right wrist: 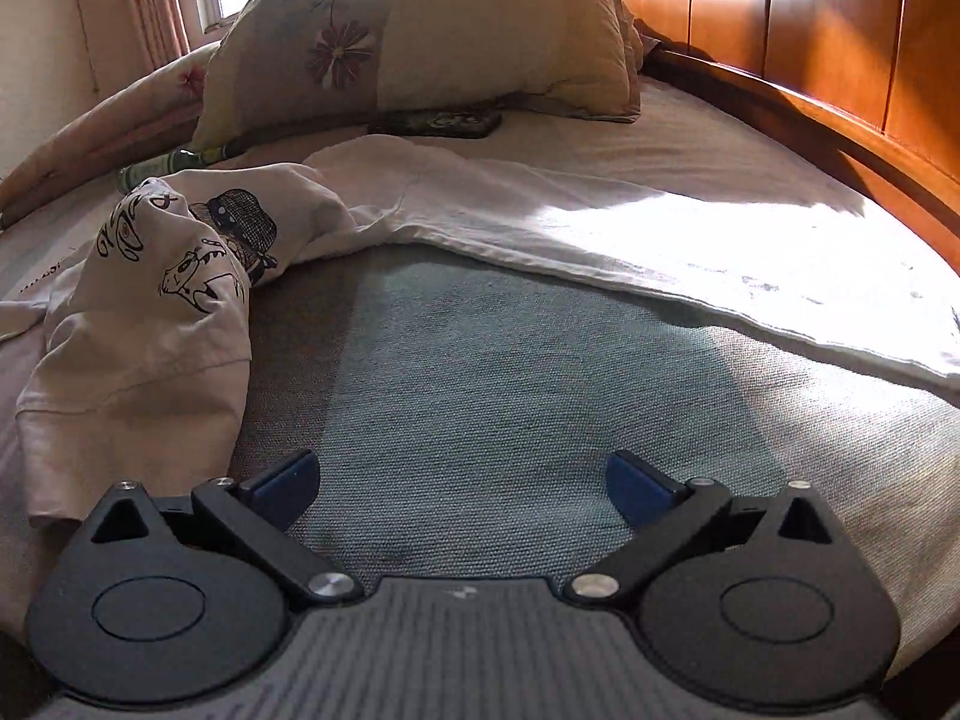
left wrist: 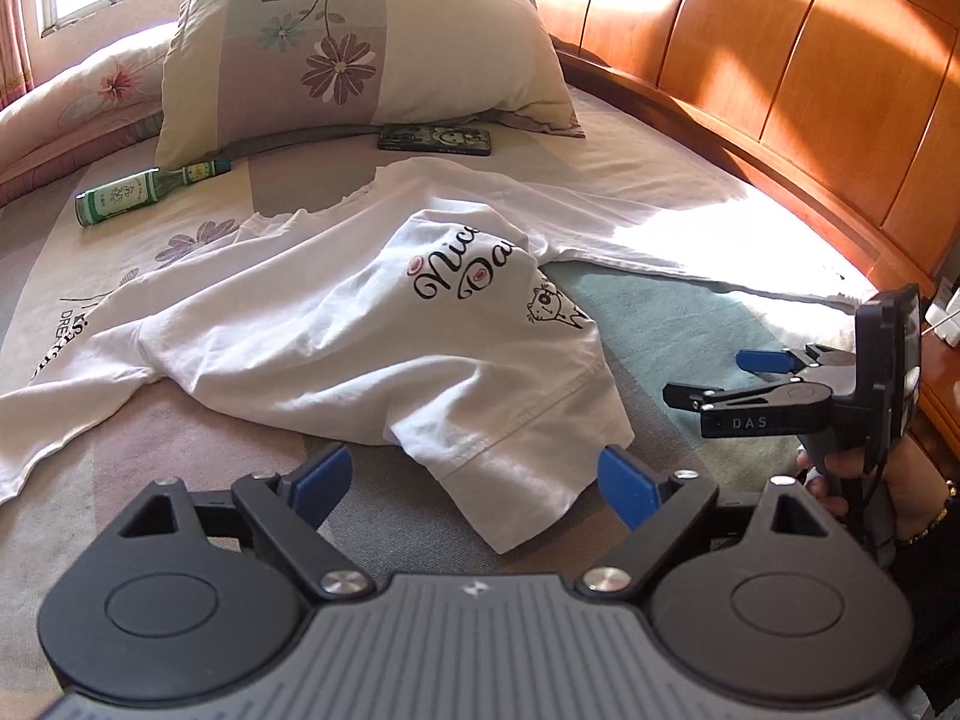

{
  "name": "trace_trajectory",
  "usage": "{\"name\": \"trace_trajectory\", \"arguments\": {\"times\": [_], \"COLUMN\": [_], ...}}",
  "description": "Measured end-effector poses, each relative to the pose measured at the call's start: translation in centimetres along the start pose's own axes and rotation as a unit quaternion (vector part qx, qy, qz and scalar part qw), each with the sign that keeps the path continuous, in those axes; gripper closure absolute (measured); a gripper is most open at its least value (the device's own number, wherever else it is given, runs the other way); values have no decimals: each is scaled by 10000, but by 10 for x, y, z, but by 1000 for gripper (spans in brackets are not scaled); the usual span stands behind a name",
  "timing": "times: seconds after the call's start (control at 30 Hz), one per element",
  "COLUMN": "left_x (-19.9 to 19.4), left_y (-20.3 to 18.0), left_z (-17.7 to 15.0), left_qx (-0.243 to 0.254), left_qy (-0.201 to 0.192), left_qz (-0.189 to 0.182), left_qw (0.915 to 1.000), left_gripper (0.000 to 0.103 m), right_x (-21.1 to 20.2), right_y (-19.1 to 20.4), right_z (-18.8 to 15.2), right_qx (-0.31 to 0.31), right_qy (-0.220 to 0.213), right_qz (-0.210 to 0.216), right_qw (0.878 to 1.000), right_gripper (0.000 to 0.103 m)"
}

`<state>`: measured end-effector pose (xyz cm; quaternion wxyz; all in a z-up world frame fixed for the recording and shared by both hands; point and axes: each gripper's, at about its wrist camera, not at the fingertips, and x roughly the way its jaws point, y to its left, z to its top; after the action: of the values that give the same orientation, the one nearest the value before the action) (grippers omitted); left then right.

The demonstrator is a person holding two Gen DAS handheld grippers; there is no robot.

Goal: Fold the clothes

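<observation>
- Only the left wrist view shows the right gripper (left wrist: 714,375), lower right, jaws spread and empty, in a hand (left wrist: 888,480).
- Left gripper (left wrist: 474,480): jaws spread over the white T-shirt (left wrist: 336,324) hem, not gripping; shirt crumpled mid-bed (left wrist: 648,324).
- Right wrist view alone shows the shirt's cat print, centre left.

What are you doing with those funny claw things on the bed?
A person is folding a white T-shirt on the bed, with a gripper in each hand. The shirt lies rumpled, one part flipped over so its cat print shows. The left gripper hangs open over the shirt's near hem, and the right gripper is open over bare bedsheet. Neither holds anything. A pillow, green bottle and phone lie behind.
</observation>
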<state>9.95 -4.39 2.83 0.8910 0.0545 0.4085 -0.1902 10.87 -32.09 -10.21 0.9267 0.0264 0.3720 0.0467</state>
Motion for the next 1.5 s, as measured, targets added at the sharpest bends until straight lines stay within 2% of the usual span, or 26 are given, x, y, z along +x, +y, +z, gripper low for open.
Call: {"name": "trace_trajectory", "arguments": {"times": [0.1, 0.2, 0.27, 0.4, 0.5, 0.53, 0.57, 0.63, 0.67, 0.7, 0.8, 0.93, 1.03, 1.1, 1.13, 1.2, 1.23, 1.27, 1.37, 1.5], "left_x": [9, 22, 35, 67, 98, 111, 125, 153, 167, 180, 212, 245, 253, 254, 253, 249, 247, 244, 239, 232], "left_y": [29, 63, 85, 127, 161, 175, 187, 209, 218, 224, 232, 236, 243, 251, 250, 245, 241, 237, 224, 235], "left_z": [13, 29, 42, 76, 107, 117, 126, 140, 146, 151, 158, 158, 154, 154, 152, 150, 149, 149, 149, 172], "left_qx": [-22, -54, 136, 561, 624, 582, 519, 400, 361, 388, 713, 1187, 1171, 843, 838, 882, 920, 959, 1267, 930], "left_qy": [-28, -90, -139, -240, -155, -79, -15, 128, 199, 256, 345, 479, 509, 521, 523, 550, 571, 592, 458, 76], "left_qz": [-81, -205, -144, 123, 182, 146, 152, 211, 235, 191, 178, 197, -5, -150, -168, -176, -170, -165, 178, 678], "left_qw": [10000, 9997, 9997, 9981, 9978, 9982, 9985, 9989, 9989, 9987, 9967, 9916, 9918, 9950, 9950, 9944, 9940, 9935, 9907, 9933], "left_gripper": [14, 14, 14, 14, 16, 19, 30, 44, 50, 52, 52, 61, 62, 63, 65, 78, 94, 101, 102, 102], "right_x": [0, -2, -3, -7, -9, -10, -9, -8, -8, -7, -5, 3, 9, 12, 12, 11, 10, 8, 5, 1], "right_y": [6, 7, 6, 7, 9, 9, 9, 9, 8, 8, 9, 13, 17, 20, 21, 24, 26, 27, 29, 26], "right_z": [1, 6, 11, 26, 40, 43, 46, 52, 55, 57, 64, 69, 70, 69, 69, 70, 71, 71, 72, 70], "right_qx": [-97, 138, 373, 727, 878, 920, 958, 1026, 1052, 1079, 1082, 951, 860, 831, 834, 818, 786, 743, 673, 748], "right_qy": [103, 168, 159, -98, -361, -438, -502, -617, -676, -734, -866, -919, -906, -897, -925, -1024, -1067, -1117, -1212, -1283], "right_qz": [-159, -195, -85, 195, 243, 216, 194, 170, 160, 149, 40, -101, -127, -102, -57, -3, -11, -51, -188, -267], "right_qw": [9998, 9996, 9991, 9971, 9952, 9946, 9939, 9927, 9920, 9913, 9903, 9912, 9921, 9924, 9922, 9914, 9912, 9910, 9902, 9885], "right_gripper": [0, 0, 0, 0, 0, 0, 0, 0, 0, 0, 0, 0, 0, 0, 0, 0, 0, 0, 0, 0]}}
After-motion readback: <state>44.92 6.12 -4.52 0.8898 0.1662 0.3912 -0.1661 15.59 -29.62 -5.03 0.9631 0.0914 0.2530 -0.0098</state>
